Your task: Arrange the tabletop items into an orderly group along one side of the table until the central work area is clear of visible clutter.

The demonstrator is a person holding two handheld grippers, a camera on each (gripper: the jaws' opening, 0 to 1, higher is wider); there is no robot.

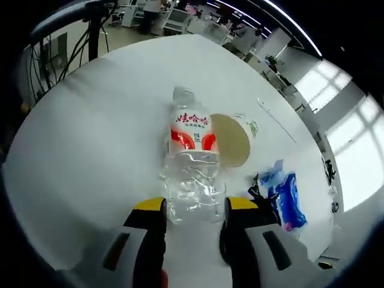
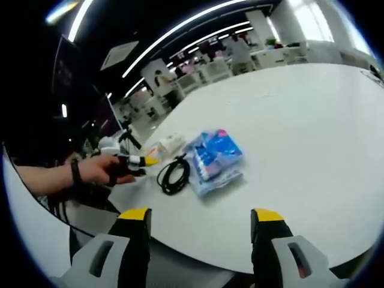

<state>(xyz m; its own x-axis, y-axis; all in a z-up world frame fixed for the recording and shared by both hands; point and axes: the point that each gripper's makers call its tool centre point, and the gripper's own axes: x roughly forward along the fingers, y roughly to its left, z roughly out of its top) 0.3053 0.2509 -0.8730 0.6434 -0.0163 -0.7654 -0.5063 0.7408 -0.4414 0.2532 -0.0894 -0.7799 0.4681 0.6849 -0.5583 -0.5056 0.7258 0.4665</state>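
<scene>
My left gripper view sits low and close over the white table (image 1: 90,132), looking along its own jaws across the tabletop toward the office desks at the top of the frame and the windows at the right edge. A water bottle (image 1: 192,165) fills the centre, very near the lens.

My right gripper view hangs off the table's edge, farther back, facing across the table toward desks and people at the upper centre.

Both views share the blue packet (image 1: 288,201) (image 2: 215,159) and black cable (image 1: 259,193) (image 2: 174,175): lower right in the left gripper view, centre in the right gripper view.
</scene>
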